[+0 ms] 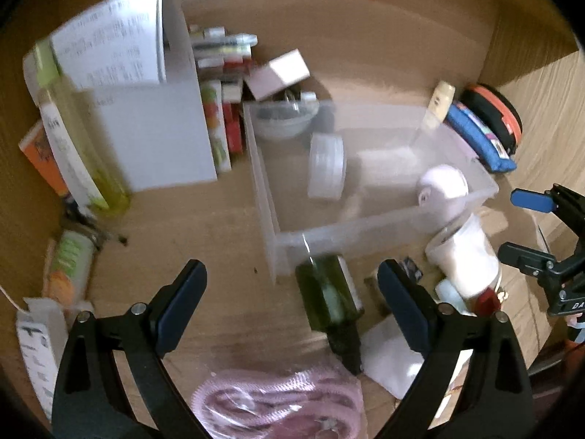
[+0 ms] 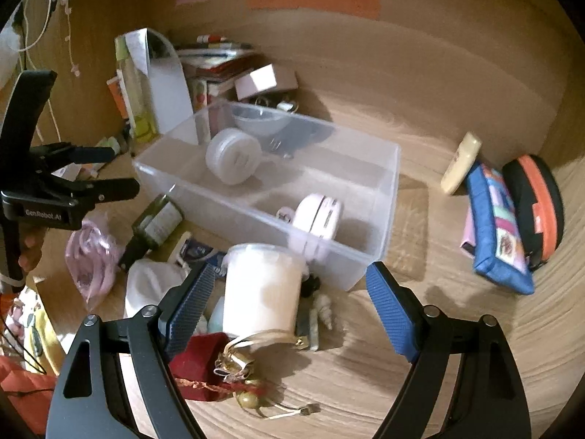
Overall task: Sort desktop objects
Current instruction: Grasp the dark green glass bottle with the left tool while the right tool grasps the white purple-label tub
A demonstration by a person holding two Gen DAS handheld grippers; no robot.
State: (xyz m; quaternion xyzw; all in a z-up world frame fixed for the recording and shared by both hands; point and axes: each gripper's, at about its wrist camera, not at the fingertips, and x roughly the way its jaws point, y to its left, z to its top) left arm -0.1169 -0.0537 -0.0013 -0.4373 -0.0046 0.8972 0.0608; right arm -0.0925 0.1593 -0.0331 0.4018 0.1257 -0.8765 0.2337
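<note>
Probably aimed at the opaque white plastic tub (image 2: 261, 292), judging by how the right gripper (image 2: 290, 278) faces it. Sits among small clutter just outside the near wall of the clear plastic storage bin (image 2: 234, 201), seemingly tilted; hard to tell whether leaning or lying. Falls between the blue ribbed fingers (image 2: 190, 303), closer to the left-hand one, with a wide gap on the other side. Fingers spread well apart and holding nothing, so presumably poised to close rather than to release.

Just beside the tub: a maroon fabric pouch (image 2: 197, 366) with gold trinkets. Inside the bin already, a round white screw-top jar (image 2: 234, 161) and a pale pink round gadget (image 2: 318, 216), each in its own compartment, which suggests the bin serves as the sorting destination.

Farther left, a dark green glass bottle (image 1: 329, 296) on its side, base near the bin's corner, neck pointing back toward the left gripper (image 1: 292, 269). Lies between that pair of dark fingers (image 1: 402, 311), nearer the right-hand one, not touching either. Fingers likewise apart and empty, likely held clear and ready.

Well off to the right on the wooden worktop (image 2: 402, 366), a blue quilted pouch (image 2: 501, 234).
</note>
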